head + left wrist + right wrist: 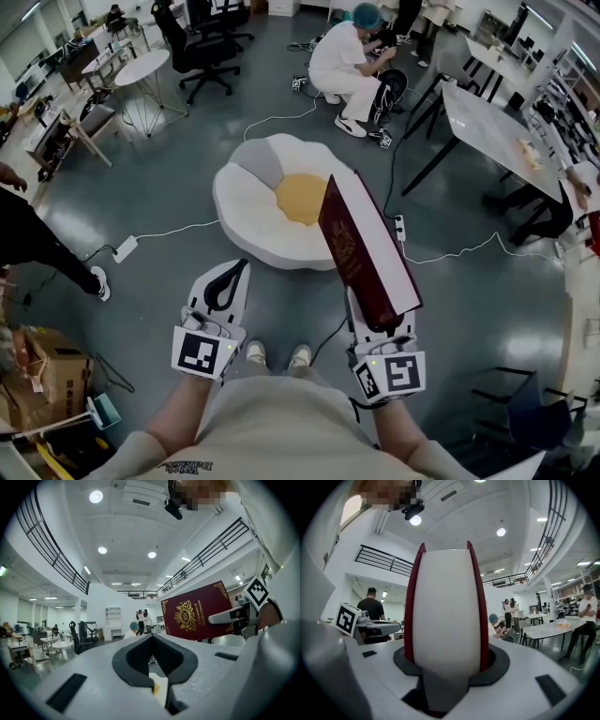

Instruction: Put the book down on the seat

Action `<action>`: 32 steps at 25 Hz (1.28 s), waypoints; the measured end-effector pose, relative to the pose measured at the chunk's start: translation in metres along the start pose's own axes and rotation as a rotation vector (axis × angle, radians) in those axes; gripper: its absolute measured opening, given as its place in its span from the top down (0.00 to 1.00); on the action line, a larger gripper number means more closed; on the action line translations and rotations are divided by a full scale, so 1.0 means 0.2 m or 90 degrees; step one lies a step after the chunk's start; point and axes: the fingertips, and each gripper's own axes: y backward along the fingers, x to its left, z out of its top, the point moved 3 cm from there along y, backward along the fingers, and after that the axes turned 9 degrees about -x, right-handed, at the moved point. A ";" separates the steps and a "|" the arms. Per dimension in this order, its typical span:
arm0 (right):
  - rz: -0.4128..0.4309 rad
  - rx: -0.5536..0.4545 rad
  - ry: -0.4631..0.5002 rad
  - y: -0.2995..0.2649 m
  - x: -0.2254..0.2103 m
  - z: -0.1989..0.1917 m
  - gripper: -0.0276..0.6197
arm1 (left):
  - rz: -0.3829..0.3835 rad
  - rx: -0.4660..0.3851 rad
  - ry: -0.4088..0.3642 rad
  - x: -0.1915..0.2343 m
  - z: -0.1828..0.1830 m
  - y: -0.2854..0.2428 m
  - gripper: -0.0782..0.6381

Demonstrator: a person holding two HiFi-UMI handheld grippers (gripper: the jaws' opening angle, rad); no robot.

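Note:
A dark red hardback book (361, 248) with gold print stands upright, spine toward me, and my right gripper (378, 323) is shut on its lower end. In the right gripper view the book's white page edge (447, 611) fills the space between the jaws. The left gripper view shows its cover (199, 611) at the right. The seat (248, 206), a white fried-egg-shaped floor cushion with a yellow centre, lies on the floor ahead and below the book. My left gripper (234, 272) is shut and empty, hanging left of the book, short of the cushion.
A crouching person in white (345, 61) is beyond the cushion. Cables and a power strip (125, 248) run across the grey floor. A table (497, 127) stands at right, office chairs (202, 47) at the back, cardboard boxes (42, 370) at lower left.

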 end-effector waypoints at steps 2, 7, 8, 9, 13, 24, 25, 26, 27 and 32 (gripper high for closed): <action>0.001 0.003 -0.003 0.00 -0.03 0.00 0.62 | 0.002 0.003 0.005 -0.02 0.00 -0.02 0.89; 0.008 0.003 -0.008 0.03 -0.12 -0.02 0.62 | 0.009 0.009 0.012 -0.08 -0.01 -0.07 0.89; 0.010 0.003 -0.009 0.03 -0.14 -0.02 0.62 | 0.010 0.010 0.011 -0.10 -0.01 -0.08 0.89; 0.011 0.002 -0.010 0.03 -0.15 -0.02 0.62 | 0.010 0.011 0.009 -0.11 -0.01 -0.08 0.89; 0.019 -0.002 -0.013 0.04 -0.18 -0.02 0.62 | 0.015 0.011 0.003 -0.14 -0.01 -0.10 0.89; 0.027 -0.008 -0.022 0.10 -0.32 -0.03 0.62 | 0.019 0.018 -0.015 -0.27 0.00 -0.13 0.89; 0.028 -0.008 -0.022 0.10 -0.32 -0.04 0.62 | 0.019 0.018 -0.016 -0.27 0.00 -0.13 0.89; 0.030 -0.009 -0.021 0.11 -0.32 -0.04 0.62 | 0.020 0.017 -0.016 -0.28 0.00 -0.13 0.89; 0.031 -0.010 -0.021 0.11 -0.33 -0.04 0.62 | 0.020 0.016 -0.018 -0.29 -0.01 -0.14 0.89; 0.031 -0.014 -0.018 0.12 -0.36 -0.06 0.62 | 0.023 0.011 -0.023 -0.30 -0.02 -0.15 0.89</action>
